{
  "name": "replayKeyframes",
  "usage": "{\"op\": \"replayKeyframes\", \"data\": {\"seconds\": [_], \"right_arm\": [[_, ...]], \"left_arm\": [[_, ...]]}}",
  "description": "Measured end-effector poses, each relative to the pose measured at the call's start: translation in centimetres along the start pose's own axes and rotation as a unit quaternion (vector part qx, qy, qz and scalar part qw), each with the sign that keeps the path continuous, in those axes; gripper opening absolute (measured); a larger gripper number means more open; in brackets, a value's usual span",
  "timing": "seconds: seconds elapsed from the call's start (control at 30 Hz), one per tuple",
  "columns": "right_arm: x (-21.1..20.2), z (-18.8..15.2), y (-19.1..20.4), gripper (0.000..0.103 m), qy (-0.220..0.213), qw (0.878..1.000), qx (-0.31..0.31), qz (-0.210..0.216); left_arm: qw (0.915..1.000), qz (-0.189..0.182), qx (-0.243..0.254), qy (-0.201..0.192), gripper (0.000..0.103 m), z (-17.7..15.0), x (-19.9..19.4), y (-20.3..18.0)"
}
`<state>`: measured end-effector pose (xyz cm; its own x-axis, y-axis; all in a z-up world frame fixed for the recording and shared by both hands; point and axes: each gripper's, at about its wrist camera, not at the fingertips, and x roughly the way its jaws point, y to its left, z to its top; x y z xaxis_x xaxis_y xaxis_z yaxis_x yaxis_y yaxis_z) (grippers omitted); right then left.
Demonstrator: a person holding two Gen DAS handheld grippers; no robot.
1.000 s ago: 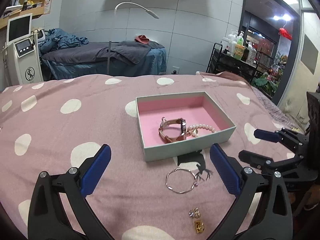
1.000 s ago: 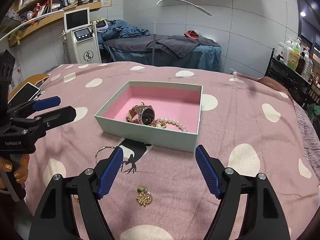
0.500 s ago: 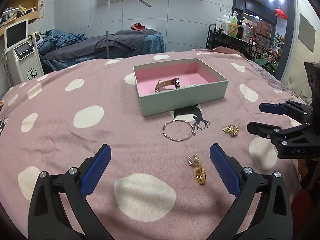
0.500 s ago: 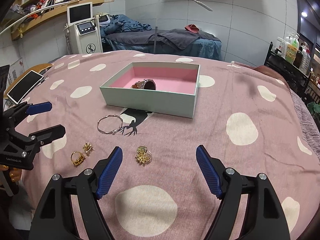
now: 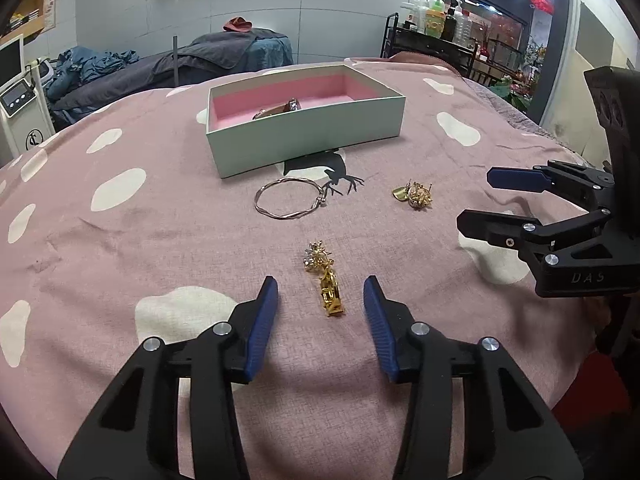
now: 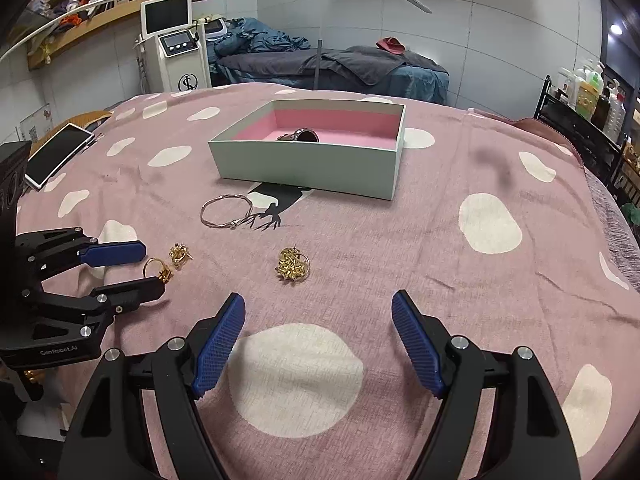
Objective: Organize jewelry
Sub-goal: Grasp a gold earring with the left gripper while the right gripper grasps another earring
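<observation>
The gold ring (image 5: 331,294) lies on the spotted cloth (image 5: 120,240), touching a small gold earring (image 5: 317,256) just beyond it. Your left hand-held gripper (image 5: 320,300) has its jaws apart and empty, one on each side of the ring, which sits between the fingertips but slightly ahead of them. From the right wrist view, the same ring appears between the left gripper's fingers, low over the cloth; whether either pad touches it cannot be told.

Further out, a thin bangle (image 5: 289,202) lies just in front of the box (image 5: 304,136), and a gold cluster earring (image 5: 414,196) lies to its right, near your right hand-held gripper (image 6: 318,336). That gripper is also spread wide and holds nothing; the cluster lies ahead of its fingertips, apart from them.

Progress: only a watch (image 6: 302,136) is seen inside the box; other contents may be hidden by the box wall. Four pieces remain on the cloth, so the task appears to be well short of complete. The ring seems to be the next item to grasp.
</observation>
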<state>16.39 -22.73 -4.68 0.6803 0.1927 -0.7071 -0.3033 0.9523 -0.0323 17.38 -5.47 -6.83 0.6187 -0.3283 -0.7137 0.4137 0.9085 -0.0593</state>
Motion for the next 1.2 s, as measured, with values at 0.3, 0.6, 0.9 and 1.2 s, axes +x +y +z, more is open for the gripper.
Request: {"op": "replayKeyframes", "data": {"seconds": [0.3,0.6,0.9,1.2], "right_arm": [[0.9,0.6,0.0,0.056,0.013,1.0,-0.008,0.009],[2.0,1.7,0.9,0.034,0.017,0.999,-0.03,0.021],[3.1,2.3,1.3,0.017,0.031,0.998,-0.044,0.023],[2.9,2.2,1.1,0.015,0.03,0.998,-0.043,0.028]], "left_arm": [[1.0,-0.004,-0.006,0.005,0.016,-0.1,0.5,0.0],[0.9998,-0.011,-0.018,-0.003,0.009,-0.3,0.5,0.5],[0.9995,-0.018,-0.024,-0.006,0.009,-0.4,0.5,0.8],[0.9994,-0.021,-0.027,-0.007,0.009,-0.4,0.4,0.9]]}}
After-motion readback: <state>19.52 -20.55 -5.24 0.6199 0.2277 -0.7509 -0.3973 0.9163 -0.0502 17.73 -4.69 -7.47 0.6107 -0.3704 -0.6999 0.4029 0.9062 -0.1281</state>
